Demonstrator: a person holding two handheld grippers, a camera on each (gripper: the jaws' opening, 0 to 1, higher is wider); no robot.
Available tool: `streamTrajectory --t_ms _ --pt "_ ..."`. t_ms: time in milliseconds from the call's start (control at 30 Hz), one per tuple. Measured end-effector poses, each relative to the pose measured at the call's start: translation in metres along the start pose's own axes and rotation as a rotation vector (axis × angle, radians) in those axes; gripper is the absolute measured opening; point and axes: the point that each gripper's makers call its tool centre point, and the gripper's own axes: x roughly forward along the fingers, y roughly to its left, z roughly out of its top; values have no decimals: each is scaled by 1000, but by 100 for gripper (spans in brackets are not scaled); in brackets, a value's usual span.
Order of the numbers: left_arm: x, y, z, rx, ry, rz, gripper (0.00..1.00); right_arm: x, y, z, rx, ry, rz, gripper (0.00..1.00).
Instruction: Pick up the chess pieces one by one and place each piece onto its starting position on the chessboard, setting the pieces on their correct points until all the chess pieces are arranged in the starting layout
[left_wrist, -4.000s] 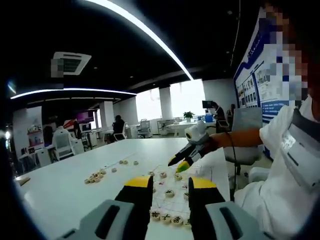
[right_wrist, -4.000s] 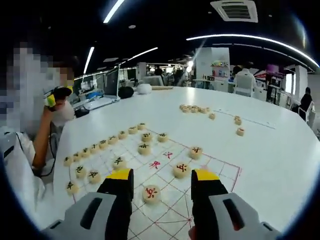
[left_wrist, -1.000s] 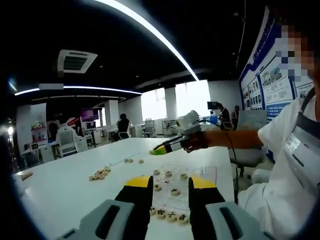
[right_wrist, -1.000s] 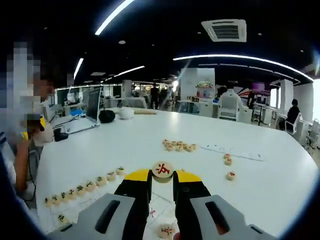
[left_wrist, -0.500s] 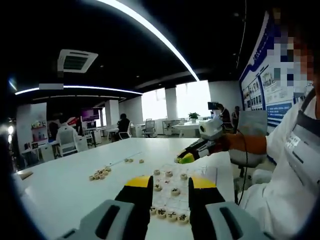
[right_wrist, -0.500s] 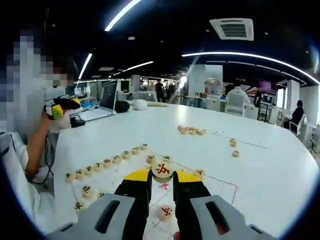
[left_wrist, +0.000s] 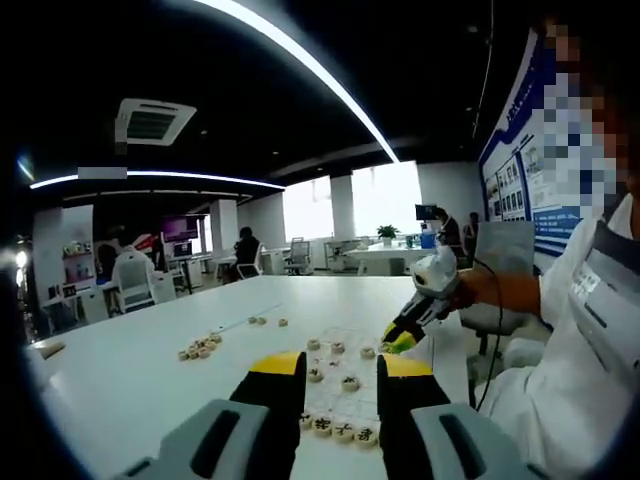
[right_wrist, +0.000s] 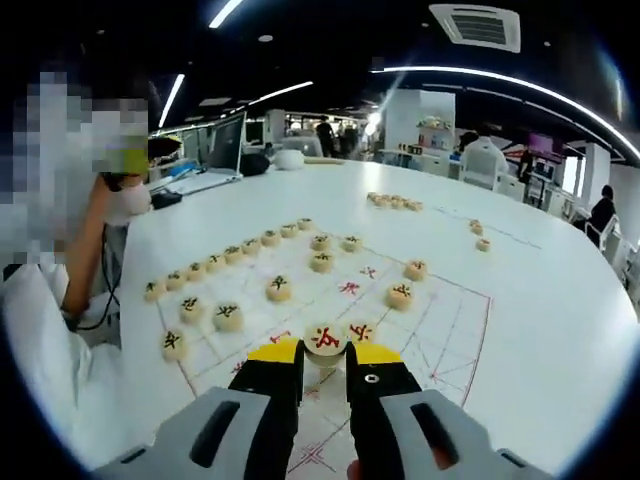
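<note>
White tabletop (right_wrist: 560, 330) stretches across an open office, with the chessboard (right_wrist: 450, 340) spread on it near the person's body. On the right gripper (right_wrist: 324, 352), the jaws are nearly closed on a round piece with a red character (right_wrist: 324, 338), held low over the near part of the board, just beside another red piece (right_wrist: 361, 331). Black-marked pieces sit in a row along the far left edge (right_wrist: 230, 252); loose pieces (right_wrist: 392, 201) wait further off.

To do this step well, I would line the held piece over a line crossing, lower it flat, then open only slightly so the neighbour stays put.

The left gripper (left_wrist: 340, 366) is held back with its jaws apart and empty.
</note>
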Motion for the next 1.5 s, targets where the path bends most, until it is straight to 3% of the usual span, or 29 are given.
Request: streamTrajectory --t_ms 367,700,800,867,900,1033,1500 --pt "2 -2 -1 2 4 -6 30 -5 9 -19 -5 50 23 19" --pt "2 -1 -2 2 5 -4 30 -6 8 -21 -26 50 14 19" --pt "2 -1 -1 2 5 -1 30 -5 12 -21 -43 46 27 26" --pt "2 -3 0 7 3 -4 30 -7 16 -15 -43 16 44 45" --pt "2 -5 1 11 2 -7 30 -7 17 -13 -40 5 50 49" --pt "2 -6 2 15 0 -10 30 -18 24 12 21 -88 82 47" --pt "-1 -2 2 8 -3 0 30 -30 13 70 -6 -191 46 44"
